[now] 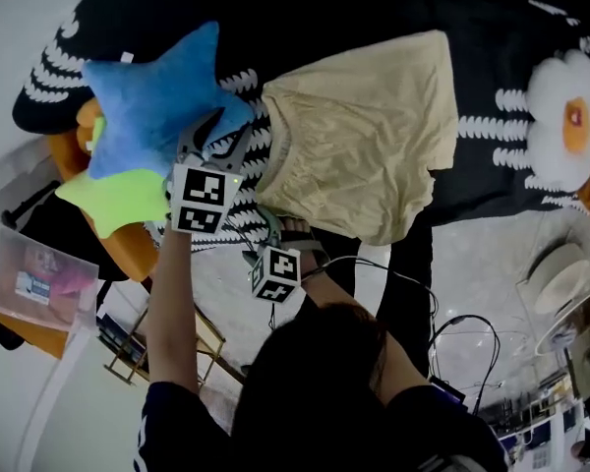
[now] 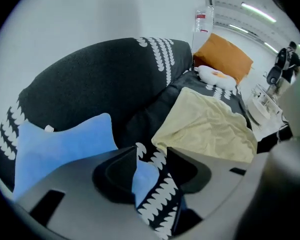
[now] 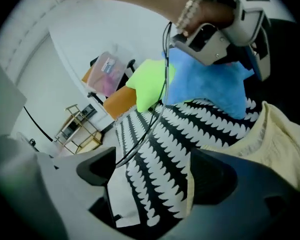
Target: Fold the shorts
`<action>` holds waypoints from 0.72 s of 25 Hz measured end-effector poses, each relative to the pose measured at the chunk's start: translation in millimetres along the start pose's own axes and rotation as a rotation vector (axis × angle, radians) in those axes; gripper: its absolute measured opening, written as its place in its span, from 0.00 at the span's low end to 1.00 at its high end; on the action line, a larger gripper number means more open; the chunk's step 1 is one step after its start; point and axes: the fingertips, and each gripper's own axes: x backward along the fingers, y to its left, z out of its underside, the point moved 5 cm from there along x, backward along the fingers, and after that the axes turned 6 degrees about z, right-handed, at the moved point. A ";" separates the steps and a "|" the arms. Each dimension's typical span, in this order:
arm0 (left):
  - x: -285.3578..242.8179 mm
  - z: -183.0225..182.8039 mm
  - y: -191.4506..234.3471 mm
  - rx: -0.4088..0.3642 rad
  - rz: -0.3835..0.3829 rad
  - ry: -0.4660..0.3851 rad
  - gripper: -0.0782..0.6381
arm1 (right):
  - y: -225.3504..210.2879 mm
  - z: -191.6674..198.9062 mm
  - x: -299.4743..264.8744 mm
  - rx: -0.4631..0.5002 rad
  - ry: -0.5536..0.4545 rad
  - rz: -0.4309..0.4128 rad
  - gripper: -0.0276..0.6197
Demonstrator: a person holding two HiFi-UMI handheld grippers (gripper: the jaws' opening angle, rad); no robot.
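Evidently limp and light, the cream shorts (image 1: 359, 131) suited a pinch at the waistband (image 1: 278, 138) corners; left tool (image 2: 152, 165) and right tool (image 3: 155, 171) gaped empty.

No readable text. Marker cube (image 1: 199, 198) just below blue star pillow (image 1: 157, 96) and second marker cube (image 1: 275, 273) further below it show only black-white square patterns. Clear box (image 1: 34, 273) lower left of pillow: label illegible. Bottle (image 2: 202, 21) well apart from pillow: red label blurred.

Black white-patterned bed cover (image 1: 492, 28), beige shorts (image 1: 364, 146) spread on it, blue star cushion (image 1: 157, 96), fried-egg plush (image 1: 567, 116)
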 end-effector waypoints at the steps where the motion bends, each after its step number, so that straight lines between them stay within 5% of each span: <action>1: 7.0 8.4 -3.2 0.018 0.023 0.006 0.37 | 2.1 -3.2 1.6 0.020 -0.004 -0.019 0.75; 6: 26.4 53.0 -28.0 0.078 0.167 0.071 0.35 | 27.8 -22.7 24.8 0.438 -0.076 -0.077 0.70; 9: 28.2 71.0 -44.8 0.133 0.210 0.088 0.31 | 21.1 -10.4 33.9 0.392 -0.038 -0.117 0.67; 13: 29.5 94.9 -63.7 0.165 0.274 0.120 0.25 | -34.0 17.4 51.3 0.272 0.044 -0.039 0.56; 18: 13.5 114.0 -99.7 0.215 0.317 0.121 0.24 | -105.4 19.8 66.6 0.403 0.122 0.024 0.47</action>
